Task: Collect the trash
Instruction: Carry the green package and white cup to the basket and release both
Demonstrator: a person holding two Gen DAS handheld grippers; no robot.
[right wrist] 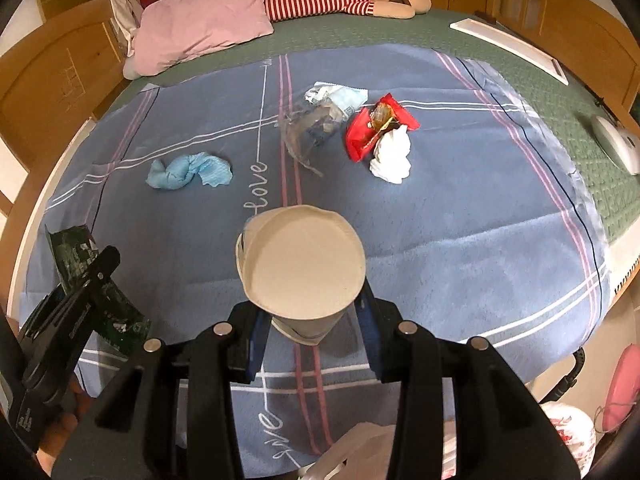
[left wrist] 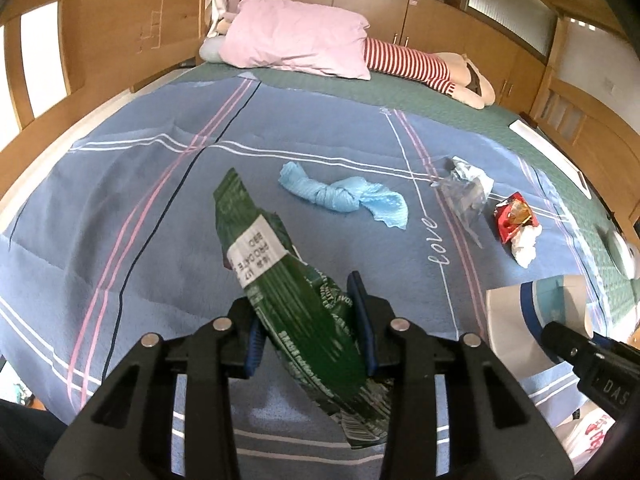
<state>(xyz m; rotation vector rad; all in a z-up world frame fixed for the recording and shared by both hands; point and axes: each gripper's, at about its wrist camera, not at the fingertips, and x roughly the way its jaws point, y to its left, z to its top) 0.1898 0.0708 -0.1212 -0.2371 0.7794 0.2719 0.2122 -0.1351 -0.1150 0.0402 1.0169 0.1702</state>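
Note:
My left gripper [left wrist: 308,320] is shut on a crumpled green snack wrapper [left wrist: 280,280], held above the blue blanket [left wrist: 120,200]. My right gripper [right wrist: 312,320] is shut on a white paper cup [right wrist: 300,264], its base facing the camera. The cup [left wrist: 536,320] also shows at the right of the left wrist view. Beyond both, loose trash lies on the blanket: a blue crumpled tissue [right wrist: 188,170], a clear plastic bag [right wrist: 312,124], a red wrapper [right wrist: 376,124] and a white tissue wad [right wrist: 392,156].
A pink pillow [right wrist: 200,28] and a striped doll [right wrist: 320,0] lie at the far end of the bed. A white plastic bag [right wrist: 568,432] sits below the bed's near right corner. Wooden bed frames and cupboards surround the bed.

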